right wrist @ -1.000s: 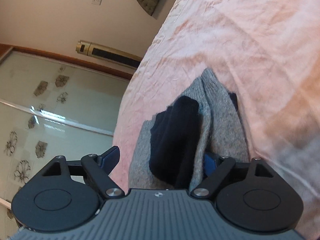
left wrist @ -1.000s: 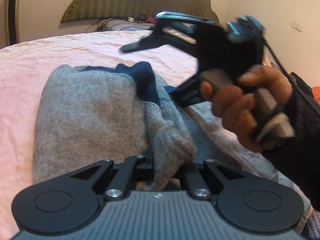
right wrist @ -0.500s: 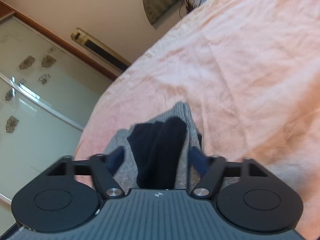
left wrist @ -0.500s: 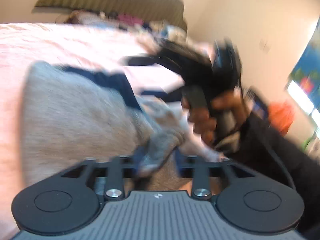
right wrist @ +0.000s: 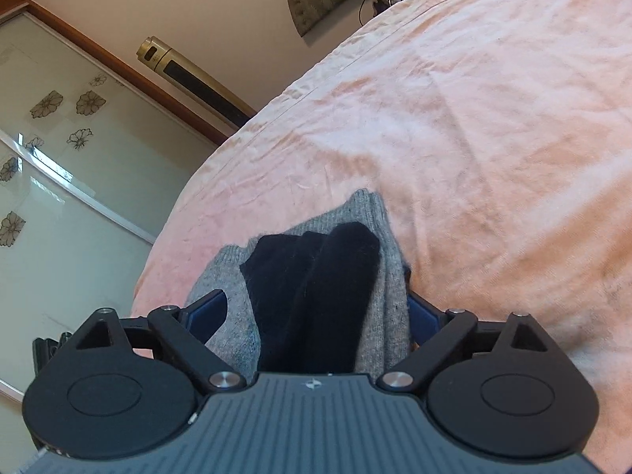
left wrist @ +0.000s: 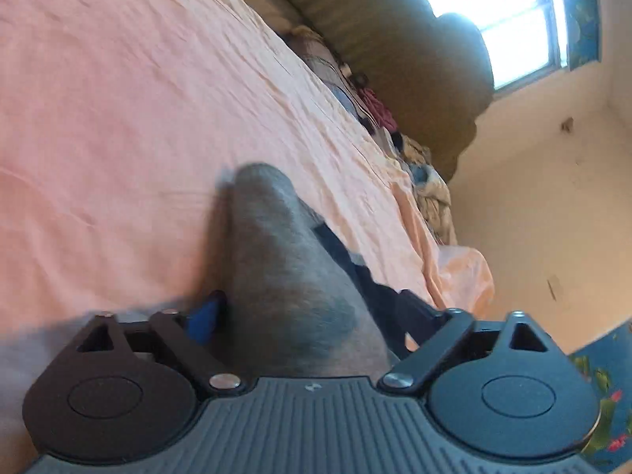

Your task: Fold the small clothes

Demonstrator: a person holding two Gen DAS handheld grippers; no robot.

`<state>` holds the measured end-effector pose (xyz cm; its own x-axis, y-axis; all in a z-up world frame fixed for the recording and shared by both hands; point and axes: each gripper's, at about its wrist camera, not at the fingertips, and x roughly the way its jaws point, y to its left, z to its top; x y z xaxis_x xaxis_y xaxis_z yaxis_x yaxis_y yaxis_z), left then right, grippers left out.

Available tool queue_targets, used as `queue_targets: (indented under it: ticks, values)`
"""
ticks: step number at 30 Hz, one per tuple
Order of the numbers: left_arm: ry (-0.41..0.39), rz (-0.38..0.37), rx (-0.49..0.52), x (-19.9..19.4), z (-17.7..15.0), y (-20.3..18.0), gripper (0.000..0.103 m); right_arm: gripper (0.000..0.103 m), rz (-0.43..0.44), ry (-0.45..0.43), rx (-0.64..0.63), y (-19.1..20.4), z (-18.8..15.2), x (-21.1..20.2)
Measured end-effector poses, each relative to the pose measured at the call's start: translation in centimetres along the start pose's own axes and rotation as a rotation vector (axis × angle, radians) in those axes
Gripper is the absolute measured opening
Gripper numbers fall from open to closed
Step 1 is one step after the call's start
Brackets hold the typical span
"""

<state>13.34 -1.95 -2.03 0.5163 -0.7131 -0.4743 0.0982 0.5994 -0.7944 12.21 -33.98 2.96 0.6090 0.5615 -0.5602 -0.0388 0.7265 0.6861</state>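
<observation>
A grey knitted sweater (left wrist: 284, 276) with a dark navy part (left wrist: 339, 249) lies bunched on the pink bed sheet (left wrist: 118, 118). My left gripper (left wrist: 312, 300) is low over it, its jaws opening; the grey cloth fills the gap, and the blue left pad (left wrist: 201, 318) stands beside the fold without squeezing it. In the right wrist view the same sweater (right wrist: 387, 260) shows its navy part (right wrist: 316, 284) on top. My right gripper (right wrist: 316, 296) straddles this bundle with its jaws closing. Its pads (right wrist: 209, 308) flank the cloth without clamping it.
A green headboard (left wrist: 395, 59) and a heap of mixed clothes (left wrist: 426, 189) lie along the bed's far side, below a bright window (left wrist: 513, 19). The right wrist view shows glass wardrobe doors (right wrist: 59, 177), a tall gold air conditioner (right wrist: 189, 79) and the sheet's edge (right wrist: 177, 213).
My left gripper let go of the grey fold, opened, and swung and rolled, so the other gripper and hand left its view. The right jaws widened, then narrowed around the bundle.
</observation>
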Motion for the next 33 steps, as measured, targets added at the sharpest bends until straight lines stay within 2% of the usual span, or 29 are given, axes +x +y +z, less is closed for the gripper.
queue_targets:
  ticks: [1, 2, 4, 9, 13, 14, 15, 16, 17, 18, 19, 21, 24, 26, 27, 28, 29, 30, 31, 33]
  values:
    - [0.007, 0.063, 0.040, 0.9, -0.1, -0.7, 0.038, 0.050, -0.011, 0.030, -0.001, 0.0, 0.0, 0.5]
    - [0.006, 0.131, 0.098, 1.2, -0.4, -1.5, 0.034, 0.029, -0.028, 0.052, 0.019, -0.3, -0.2, 1.0]
    - [-0.017, 0.154, 0.139, 0.6, -1.1, -2.1, 0.029, 0.028, -0.014, 0.021, 0.024, -0.2, -0.5, 0.8]
    - [-0.042, 0.177, 0.191, -2.9, -0.3, -2.8, 0.027, 0.027, 0.072, -0.011, -0.001, 3.4, -0.4, 0.9]
    - [-0.147, 0.241, 0.202, -5.7, 3.2, -2.9, 0.028, 0.027, 0.134, -0.032, 0.020, 5.8, 1.2, 3.7]
    - [-0.171, 0.262, 0.229, -5.8, 4.2, -3.0, 0.028, 0.027, 0.144, -0.041, 0.035, 6.2, 1.4, 4.5]
    - [-0.165, 0.287, 0.301, -5.5, 5.1, -3.1, 0.031, 0.028, 0.134, -0.041, 0.042, 6.6, 1.6, 5.2]
    - [-0.133, 0.321, 0.339, -5.2, 5.6, -2.7, 0.036, 0.040, 0.098, -0.032, 0.058, 6.7, 1.6, 5.9]
    - [-0.102, 0.373, 0.321, -5.1, 5.8, -1.8, 0.039, 0.067, 0.048, -0.003, 0.076, 6.8, 1.5, 6.5]
    - [-0.084, 0.424, 0.277, -5.4, 5.7, -0.8, 0.048, 0.078, 0.013, 0.023, 0.081, 6.8, 1.2, 6.6]
    - [-0.084, 0.407, 0.236, -6.6, 5.0, 0.2, 0.060, 0.082, 0.008, 0.039, 0.065, 6.7, 0.5, 6.2]
    - [-0.077, 0.338, 0.175, -8.9, 3.1, 1.6, 0.071, 0.080, 0.042, 0.089, 0.027, 6.4, -1.4, 4.9]
    - [-0.037, 0.230, 0.093, -11.2, -0.6, 3.0, 0.071, 0.076, 0.056, 0.148, -0.008, 5.7, -4.4, 2.7]
    - [-0.039, 0.172, 0.081, -12.0, -2.9, 3.1, 0.070, 0.073, 0.083, 0.156, -0.005, 5.6, -6.1, 1.3]
    - [-0.029, 0.154, 0.071, -12.0, -3.8, 2.8, 0.064, 0.072, 0.091, 0.174, -0.008, 5.8, -6.8, 1.0]
    - [0.003, 0.140, 0.059, -11.7, -4.4, 2.7, 0.035, 0.059, 0.081, 0.193, -0.032, 6.1, -7.4, 0.9]
    - [0.034, 0.150, 0.058, -11.4, -5.0, 2.6, 0.020, 0.039, 0.056, 0.212, -0.079, 6.6, -7.9, 1.0]
    - [0.036, 0.166, 0.065, -10.9, -5.4, 2.1, 0.016, 0.028, 0.034, 0.227, -0.124, 7.1, -8.3, 1.2]
    - [0.023, 0.174, 0.076, -11.0, -5.8, 2.0, 0.013, 0.022, 0.028, 0.237, -0.153, 7.3, -8.4, 1.2]
    - [0.020, 0.182, 0.083, -11.3, -5.9, 1.8, 0.012, 0.019, 0.031, 0.230, -0.187, 7.6, -8.0, 0.4]
